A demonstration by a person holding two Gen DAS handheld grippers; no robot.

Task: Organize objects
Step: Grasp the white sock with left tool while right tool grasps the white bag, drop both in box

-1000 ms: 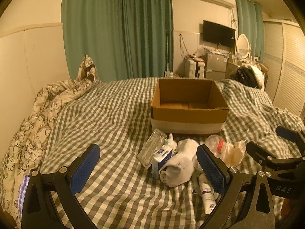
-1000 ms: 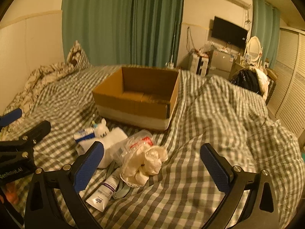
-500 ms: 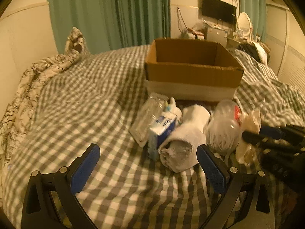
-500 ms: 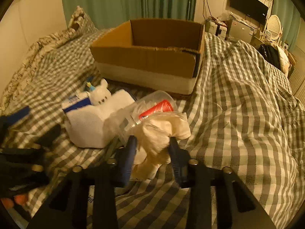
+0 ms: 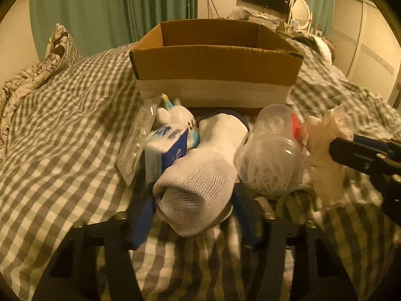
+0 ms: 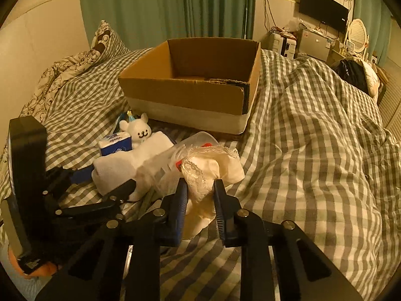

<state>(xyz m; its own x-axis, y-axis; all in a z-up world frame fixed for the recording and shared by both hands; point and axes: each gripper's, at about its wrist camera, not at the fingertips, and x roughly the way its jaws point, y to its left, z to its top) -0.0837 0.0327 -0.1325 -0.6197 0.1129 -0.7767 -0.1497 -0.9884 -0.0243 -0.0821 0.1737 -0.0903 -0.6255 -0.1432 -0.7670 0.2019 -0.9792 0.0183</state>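
One open cardboard box [image 6: 190, 85] sits on the checked bedspread [image 6: 313, 150]. Just before it lie one white sock [image 5: 200, 175], one blue tissue pack [image 6: 115, 146] with unreadable print, one toy cat [image 6: 140, 131] and one clear cup [image 5: 270, 155]. The left gripper [image 5: 193, 215] pinches the sock; the right gripper [image 6: 200, 188] pinches one cream lace cloth [image 6: 210, 170].

Bed [image 6: 313, 150] with checked cover: open cardboard box [image 6: 190, 97] toward its middle; small-item pile [image 5: 200, 155] just before it.

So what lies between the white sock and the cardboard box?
In the right wrist view, a small white plush toy and a blue tissue pack lie between the white sock and the cardboard box.
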